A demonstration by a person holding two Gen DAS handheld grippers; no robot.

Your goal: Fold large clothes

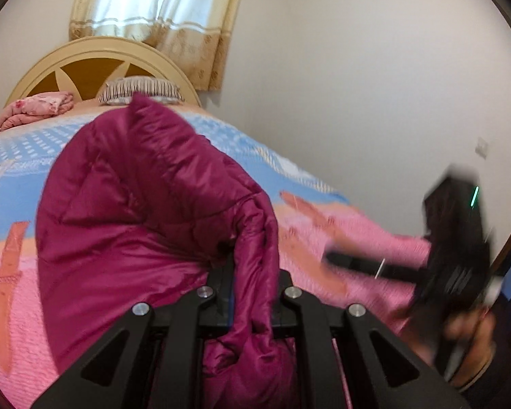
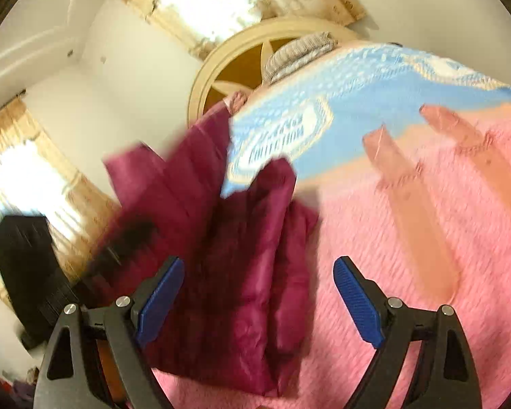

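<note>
Left gripper (image 1: 252,293) fingers pinched fold of magenta puffer jacket (image 1: 146,204), lifted above bed (image 1: 17,272). Right gripper (image 2: 259,303) fingers spread wide, empty, over pink-blue bedspread (image 2: 408,306).

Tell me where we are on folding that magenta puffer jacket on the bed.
Early stage. Done: nothing looks folded; the jacket hangs bunched above the bedspread, not laid flat. In hand: the left gripper is shut on a fold of the jacket and holds it up. The right gripper is open with nothing between its fingers. Left: spread it out, fold sleeves and body.
</note>
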